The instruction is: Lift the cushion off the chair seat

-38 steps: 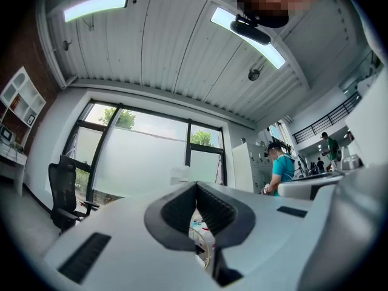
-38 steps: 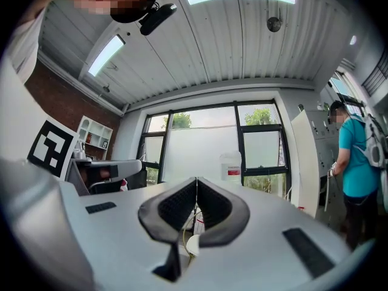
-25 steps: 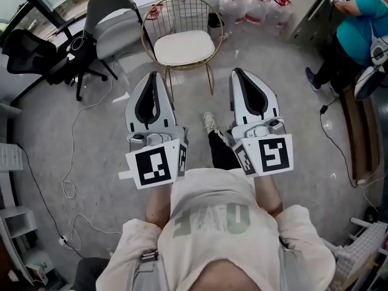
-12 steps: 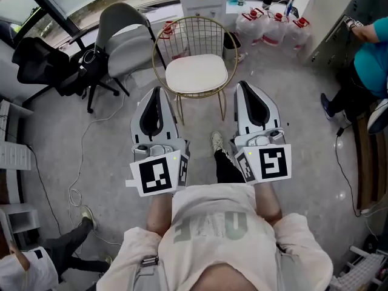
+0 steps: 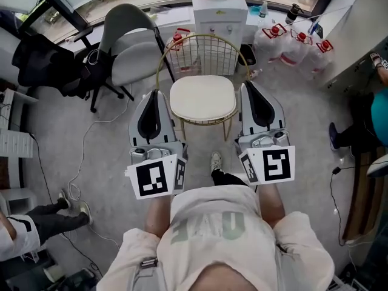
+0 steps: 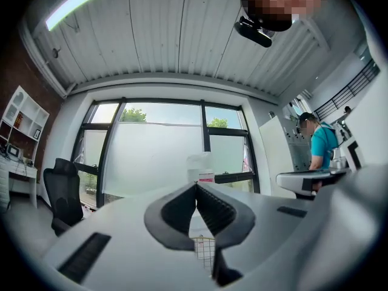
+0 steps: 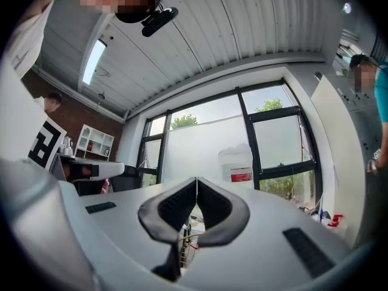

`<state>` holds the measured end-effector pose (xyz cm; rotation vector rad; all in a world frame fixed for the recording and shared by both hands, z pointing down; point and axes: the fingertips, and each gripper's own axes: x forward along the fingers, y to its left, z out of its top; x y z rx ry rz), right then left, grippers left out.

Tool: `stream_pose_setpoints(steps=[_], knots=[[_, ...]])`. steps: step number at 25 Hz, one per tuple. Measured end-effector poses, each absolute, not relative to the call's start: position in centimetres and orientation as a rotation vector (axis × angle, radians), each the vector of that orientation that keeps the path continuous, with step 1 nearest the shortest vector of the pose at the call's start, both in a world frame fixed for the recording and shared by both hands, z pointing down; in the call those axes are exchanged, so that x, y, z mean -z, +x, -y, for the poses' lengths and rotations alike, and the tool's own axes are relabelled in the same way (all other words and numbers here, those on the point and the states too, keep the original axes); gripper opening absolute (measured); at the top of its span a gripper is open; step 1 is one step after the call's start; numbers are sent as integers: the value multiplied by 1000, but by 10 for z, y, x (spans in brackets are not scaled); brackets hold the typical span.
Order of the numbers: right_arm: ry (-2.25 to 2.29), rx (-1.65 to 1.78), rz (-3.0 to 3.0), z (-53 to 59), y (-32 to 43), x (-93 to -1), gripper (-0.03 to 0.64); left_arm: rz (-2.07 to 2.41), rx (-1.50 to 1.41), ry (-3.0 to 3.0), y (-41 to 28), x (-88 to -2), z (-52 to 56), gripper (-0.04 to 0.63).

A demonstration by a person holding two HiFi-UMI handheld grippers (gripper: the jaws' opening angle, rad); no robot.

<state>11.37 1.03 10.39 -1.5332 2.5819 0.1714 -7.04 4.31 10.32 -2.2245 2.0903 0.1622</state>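
Cream round padded cushion (image 5: 202,99) lay flat on the seat of the round gold wire chair (image 5: 182,53), covering the seat ring. It was not yet lifted.

Head view: I had the chair straight ahead of the operator's torso. The white left gripper (image 5: 156,93) sat just beside the seat's left edge. The white right gripper (image 5: 247,85) sat just beside its right edge, so the cushion was between the two. I could not tell from this angle whether either tip touched the chair frame. Neither was on the cushion.

Left gripper view: the black ribbed pads (image 6: 216,211) met at their tips, fingers together, with nothing held. A patch of the chair's wire grid showed through the gap below the tips.

Right gripper view: same reading. The pads (image 7: 176,208) were closed tip to tip and empty, with gold wire visible under them. Both gripper cameras faced the tall black-framed window (image 6: 157,150).

Surroundings noted:
- A grey shell chair (image 5: 130,47) stood left of the gold one.
- A black office chair (image 5: 42,62) stood further left.
- A white water dispenser (image 5: 219,8) stood behind the gold chair.
- Clear water jugs with red caps (image 5: 297,41) stood to the dispenser's right on the grey floor (image 5: 109,138).
- A white cable (image 5: 77,162) trailed across that floor.
- A person in a teal top (image 5: 381,111) was at the right edge.
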Motion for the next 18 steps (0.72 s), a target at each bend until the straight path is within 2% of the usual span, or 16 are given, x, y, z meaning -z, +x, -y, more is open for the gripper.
stream_pose_setpoints(steps=[9,18], knots=[[-1410,-161,-2627,96,108,-108,18,-2249,-182,-2254,-83,-112,55,12],[-1471,-114,-2618,116,115,-124,18,-2129,-133,-2313,-59,-115,89,12]])
